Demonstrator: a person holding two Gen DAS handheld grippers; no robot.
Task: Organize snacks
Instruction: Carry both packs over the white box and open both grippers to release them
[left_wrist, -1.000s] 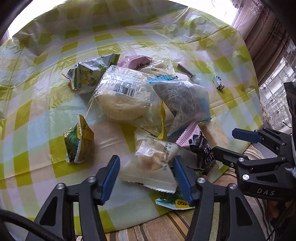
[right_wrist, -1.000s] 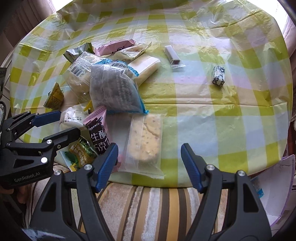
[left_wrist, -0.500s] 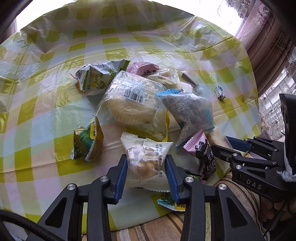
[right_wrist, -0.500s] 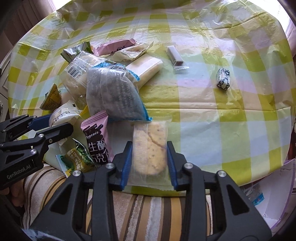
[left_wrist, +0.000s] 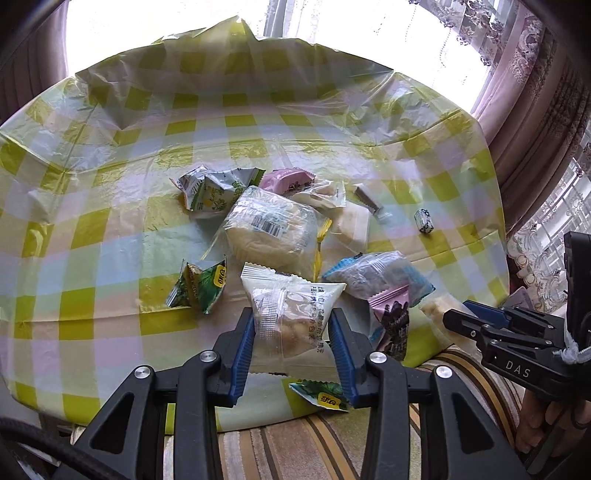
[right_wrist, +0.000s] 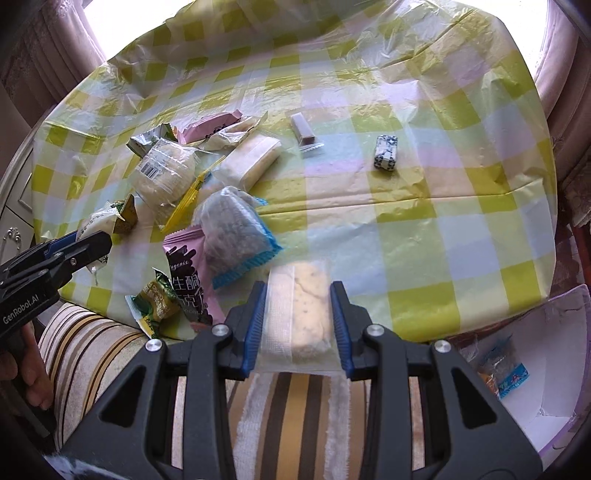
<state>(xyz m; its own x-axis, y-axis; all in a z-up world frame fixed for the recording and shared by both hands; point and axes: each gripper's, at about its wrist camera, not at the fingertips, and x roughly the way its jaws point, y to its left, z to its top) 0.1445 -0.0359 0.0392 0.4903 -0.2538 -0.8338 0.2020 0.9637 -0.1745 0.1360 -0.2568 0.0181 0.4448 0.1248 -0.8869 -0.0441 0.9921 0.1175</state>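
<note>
Two grippers, two snacks in hand. The left gripper (left_wrist: 291, 343) is clamped on a clear-wrapped pastry packet (left_wrist: 291, 314), its blue pads pressing both sides, the packet raised at the near edge of the checked tablecloth (left_wrist: 110, 258). The right gripper (right_wrist: 298, 325) squeezes a pale seeded cake bar in clear wrap (right_wrist: 303, 314), held over the table's near edge with the striped cushion (right_wrist: 295, 398) below it. Between the two, on the cloth, a pink chocolate packet (right_wrist: 188, 280) lies touching a blue-edged bag of dark snack (right_wrist: 236, 236), and a green-and-yellow packet (right_wrist: 155, 302) hangs at the edge. Farther back, the pile: a barcoded bun in clear wrap (left_wrist: 269, 229), a green-white packet (left_wrist: 214, 188), a pink bar (left_wrist: 288, 181). Well apart to the right sit a slim brown stick (right_wrist: 304, 133) and a small black-and-white candy (right_wrist: 386, 153). Low at right, a white box (right_wrist: 535, 369) holds a blue-wrapped packet.
</note>
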